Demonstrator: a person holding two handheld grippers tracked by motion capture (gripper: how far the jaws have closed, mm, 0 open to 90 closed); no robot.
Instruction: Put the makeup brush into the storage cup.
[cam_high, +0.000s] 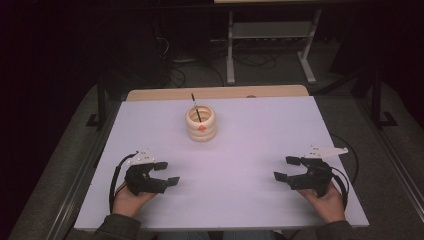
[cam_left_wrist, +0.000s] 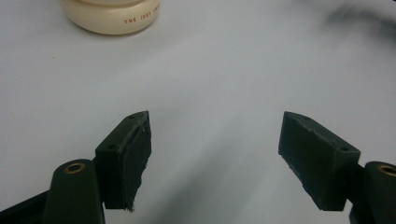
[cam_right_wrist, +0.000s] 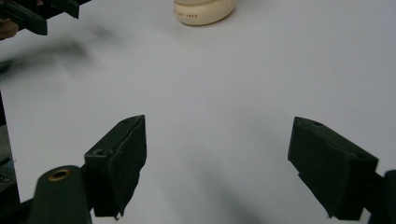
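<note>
Both tools rest low on the desk (cam_high: 235, 200), jaws spread, empty: left tool (cam_high: 166, 172) near left, right tool (cam_high: 286, 168) near right. A cream holder (cam_high: 201, 123) with a black stick (cam_high: 196, 107) stands far centre.

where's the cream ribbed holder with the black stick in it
In the high view the cream ribbed holder stands toward the table's far edge, slightly left of centre, well ahead of both open tongs, with the black stick leaning out of its top.

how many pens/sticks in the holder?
1: a thin black stick leans in the cream ribbed ceramic holder at the far middle of the white table. The holder's inside is hidden, so shorter ones could be inside.
</note>
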